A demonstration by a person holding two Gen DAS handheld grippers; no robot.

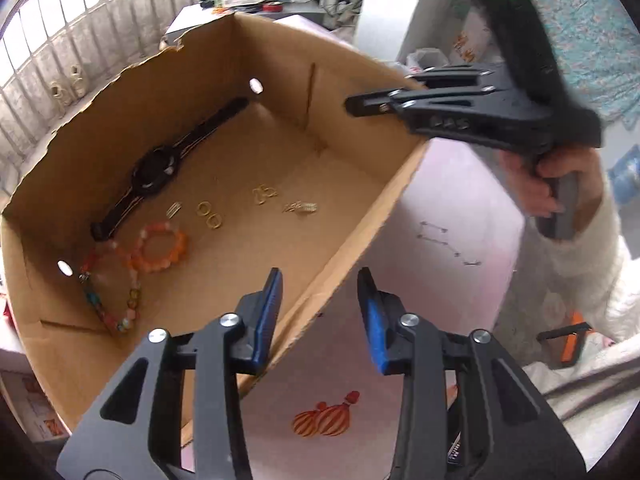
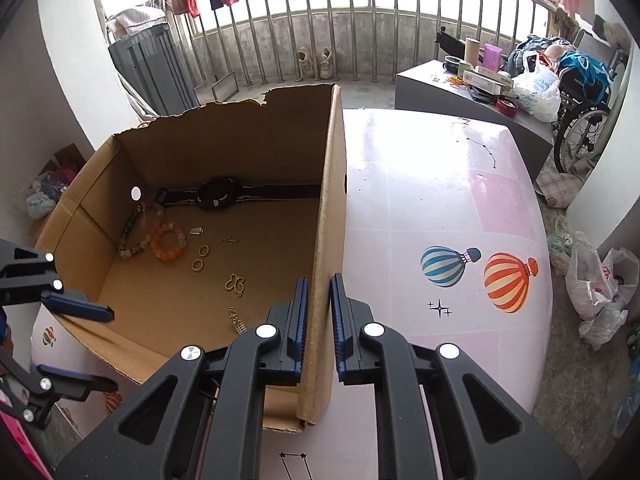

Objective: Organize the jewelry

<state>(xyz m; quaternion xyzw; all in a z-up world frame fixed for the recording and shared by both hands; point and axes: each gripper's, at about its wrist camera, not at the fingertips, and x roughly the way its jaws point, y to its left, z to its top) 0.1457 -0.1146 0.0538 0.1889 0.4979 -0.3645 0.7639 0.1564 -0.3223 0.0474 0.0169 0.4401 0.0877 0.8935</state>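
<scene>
Item: cardboard box [image 2: 224,148], open-topped, torn along its far rim, standing on a pink table [image 2: 440,208] printed with striped balloons.

Contents, all loose on the box floor: one black watch [image 1: 156,170] laid flat along the far wall; one orange bead bracelet [image 1: 162,250]; one multicoloured bead strand [image 1: 120,304] beside it in the corner; two gold rings [image 1: 209,214] just apart from each other; one small silver clip [image 1: 174,209] near the rings; one gold butterfly-shaped piece [image 2: 235,283]; one small gold piece [image 2: 231,240] past the rings; one ladder-like charm [image 1: 301,207], nearest the right wall.

Right gripper [image 2: 319,320]: clenched on the box's right wall, a pad pressed to each face of the cardboard, a hand [image 1: 552,184] on its handle.

Left gripper [image 1: 320,312]: partly parted, nothing between the pads; it straddles the near wall without touching it.

Progress, as judged: the jewelry is gathered in the box and no piece shows on the pink table near it. Pieces lie roughly grouped, beads in one corner and metal items mid-floor, though not in rows. What remains looks like tidying or shifting the box itself.

Writing: none readable on box, watch or grippers. Packets on the grey side table [image 2: 420,80] carry print too small to read.
</scene>
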